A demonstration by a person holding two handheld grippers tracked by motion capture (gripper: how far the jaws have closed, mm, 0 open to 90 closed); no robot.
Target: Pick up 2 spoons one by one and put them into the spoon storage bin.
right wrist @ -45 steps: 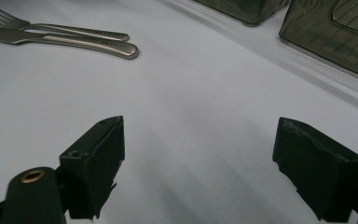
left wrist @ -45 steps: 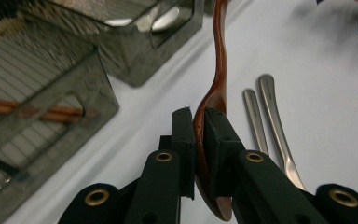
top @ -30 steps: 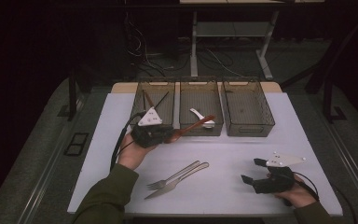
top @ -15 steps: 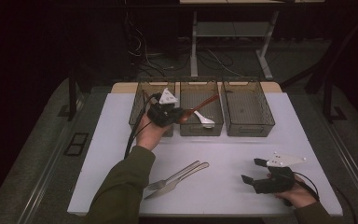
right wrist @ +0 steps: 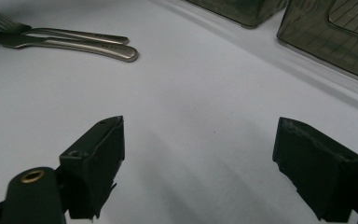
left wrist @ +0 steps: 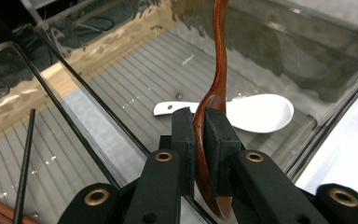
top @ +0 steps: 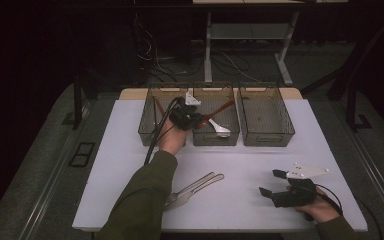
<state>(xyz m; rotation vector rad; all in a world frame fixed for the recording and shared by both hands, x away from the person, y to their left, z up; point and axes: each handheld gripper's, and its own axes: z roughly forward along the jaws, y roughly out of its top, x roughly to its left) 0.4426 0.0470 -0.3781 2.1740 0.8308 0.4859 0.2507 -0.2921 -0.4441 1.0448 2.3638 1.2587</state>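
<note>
My left gripper (top: 196, 120) is shut on a brown wooden spoon (left wrist: 216, 88) and holds it over the middle bin (top: 231, 136). The spoon's handle (top: 221, 109) slants up to the right above that bin. A white ceramic spoon (left wrist: 251, 110) lies on the bin's floor just below the wooden one. My right gripper (top: 271, 183) rests open on the white table near the front right, with nothing between its pads (right wrist: 98, 163). A metal fork (top: 192, 185) and a metal knife (top: 200, 189) lie side by side at the front middle.
Three clear bins stand in a row at the table's back: left bin (top: 148, 127) with dark chopsticks (left wrist: 25, 158), the middle one, and the right bin (top: 266, 136). The table's white top (top: 240, 165) stretches between the bins and the cutlery.
My left gripper has carried the wooden spoon from the table's left middle up and right, to above the middle bin. The right gripper has stayed put.
</note>
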